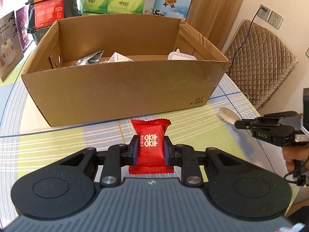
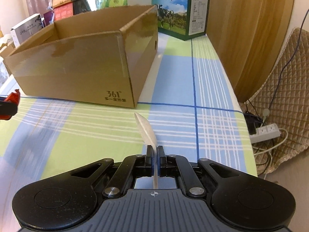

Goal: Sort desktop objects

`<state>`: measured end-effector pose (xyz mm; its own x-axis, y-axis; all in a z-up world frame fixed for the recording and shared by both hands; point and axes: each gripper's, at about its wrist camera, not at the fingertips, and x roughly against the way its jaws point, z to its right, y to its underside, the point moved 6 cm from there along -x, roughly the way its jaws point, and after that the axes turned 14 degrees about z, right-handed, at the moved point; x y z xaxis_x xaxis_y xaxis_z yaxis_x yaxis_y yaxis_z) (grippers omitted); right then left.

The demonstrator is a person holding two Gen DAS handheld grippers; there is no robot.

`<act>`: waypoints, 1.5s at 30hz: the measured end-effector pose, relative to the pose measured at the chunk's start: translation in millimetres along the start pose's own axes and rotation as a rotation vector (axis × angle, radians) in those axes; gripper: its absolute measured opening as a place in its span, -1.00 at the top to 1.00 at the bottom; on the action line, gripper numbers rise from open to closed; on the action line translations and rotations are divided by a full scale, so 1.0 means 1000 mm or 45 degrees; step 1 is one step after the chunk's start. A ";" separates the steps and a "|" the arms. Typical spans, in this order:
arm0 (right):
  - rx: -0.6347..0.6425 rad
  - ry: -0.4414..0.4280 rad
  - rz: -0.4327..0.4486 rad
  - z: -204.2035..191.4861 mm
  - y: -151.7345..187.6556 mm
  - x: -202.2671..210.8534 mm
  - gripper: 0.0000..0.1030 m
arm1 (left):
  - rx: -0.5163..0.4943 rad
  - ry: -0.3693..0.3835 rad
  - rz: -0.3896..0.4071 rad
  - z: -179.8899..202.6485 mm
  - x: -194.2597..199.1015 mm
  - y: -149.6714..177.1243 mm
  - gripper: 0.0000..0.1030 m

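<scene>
My left gripper (image 1: pixel 150 147) is shut on a red candy packet (image 1: pixel 150 135) with white characters, held above the tablecloth just in front of the open cardboard box (image 1: pixel 119 89). My right gripper (image 2: pixel 154 151) is shut on the handle of a white plastic spoon (image 2: pixel 145 129), its bowl pointing toward the box's near right corner (image 2: pixel 127 89). In the left wrist view the right gripper (image 1: pixel 238 124) shows at the right edge with the spoon (image 1: pixel 227 115) sticking out to the left. The red packet (image 2: pixel 10 100) peeks in at the right wrist view's left edge.
Inside the box lie a silver pouch (image 1: pixel 88 59), a white carton (image 1: pixel 119 57) and a white container (image 1: pixel 181 56). Tissue packs (image 1: pixel 108 2) and a milk carton box (image 2: pixel 179 9) stand behind. A quilted chair (image 1: pixel 258 58) and a power strip (image 2: pixel 264 132) are off the table's right edge.
</scene>
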<state>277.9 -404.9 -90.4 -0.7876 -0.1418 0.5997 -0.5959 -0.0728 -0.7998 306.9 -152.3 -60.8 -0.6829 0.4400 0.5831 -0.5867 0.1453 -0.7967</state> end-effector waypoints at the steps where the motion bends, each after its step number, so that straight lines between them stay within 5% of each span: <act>1: -0.002 -0.002 0.004 -0.002 -0.001 0.004 1.00 | -0.002 -0.001 0.002 0.001 0.002 -0.001 0.59; 7: -0.038 -0.017 0.070 -0.016 -0.024 0.045 1.00 | -0.020 -0.009 0.032 0.004 0.017 -0.015 0.59; 18: -0.003 -0.141 0.230 -0.074 -0.119 0.092 1.00 | -0.050 -0.038 0.103 -0.001 0.052 -0.065 0.59; 31: 0.085 -0.201 0.281 -0.119 -0.207 0.041 1.00 | -0.070 -0.084 0.132 -0.037 0.041 -0.132 0.59; 45: 0.097 -0.165 0.212 -0.122 -0.230 -0.023 1.00 | 0.012 -0.101 0.090 -0.077 -0.005 -0.156 0.59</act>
<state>414.2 -264.3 83.1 -0.8445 -0.2833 0.4545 -0.4417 -0.1115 -0.8902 435.3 -108.6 48.2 -0.7550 0.3772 0.5363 -0.5394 0.1078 -0.8351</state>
